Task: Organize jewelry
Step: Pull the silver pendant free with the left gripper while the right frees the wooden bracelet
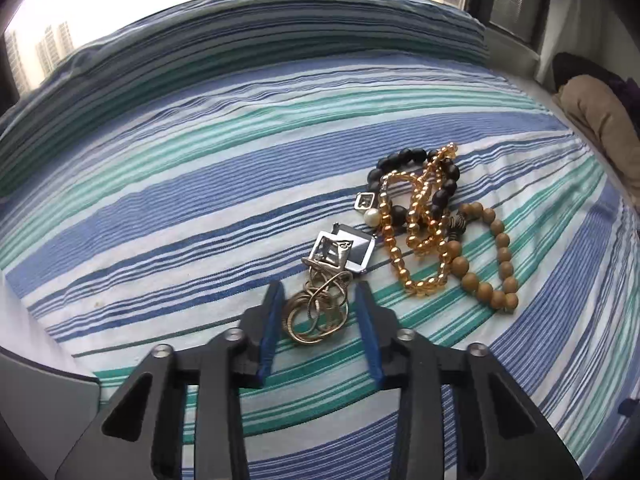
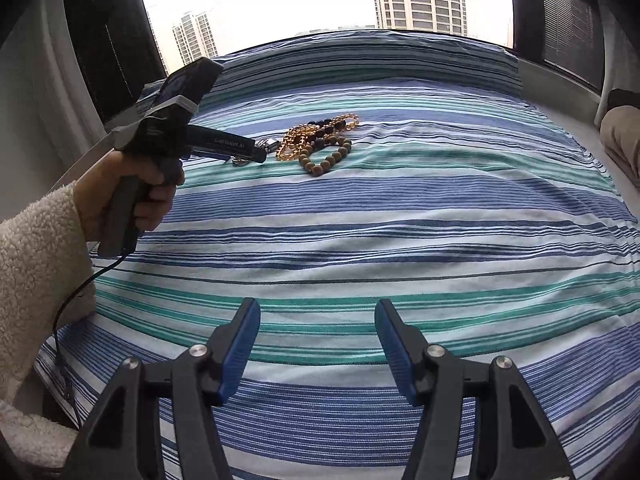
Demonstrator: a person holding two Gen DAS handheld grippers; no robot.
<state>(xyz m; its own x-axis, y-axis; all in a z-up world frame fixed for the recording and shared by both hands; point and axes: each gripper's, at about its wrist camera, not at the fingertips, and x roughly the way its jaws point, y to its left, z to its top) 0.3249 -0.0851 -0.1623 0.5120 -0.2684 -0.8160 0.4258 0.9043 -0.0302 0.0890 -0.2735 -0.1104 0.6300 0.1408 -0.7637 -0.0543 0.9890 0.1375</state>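
Note:
A heap of jewelry lies on the striped bedsheet (image 1: 160, 208). A coiled gold chain (image 1: 316, 312) with a silver square pendant (image 1: 346, 252) lies between the fingers of my left gripper (image 1: 318, 292), which is open around it. Beyond lie an amber bead strand (image 1: 420, 236), a black bead bracelet (image 1: 404, 160) and a brown wooden bead bracelet (image 1: 500, 256). In the right wrist view the left gripper (image 2: 248, 156) reaches the heap (image 2: 320, 140) from the left. My right gripper (image 2: 318, 312) is open and empty, low over the sheet, far from the heap.
A striped pillow (image 1: 280, 40) lies along the far side under the window. A beige cushion (image 1: 596, 120) sits at the right edge. A grey ledge (image 1: 40, 392) borders the bed at lower left. The person's fleece sleeve (image 2: 36, 264) is at left.

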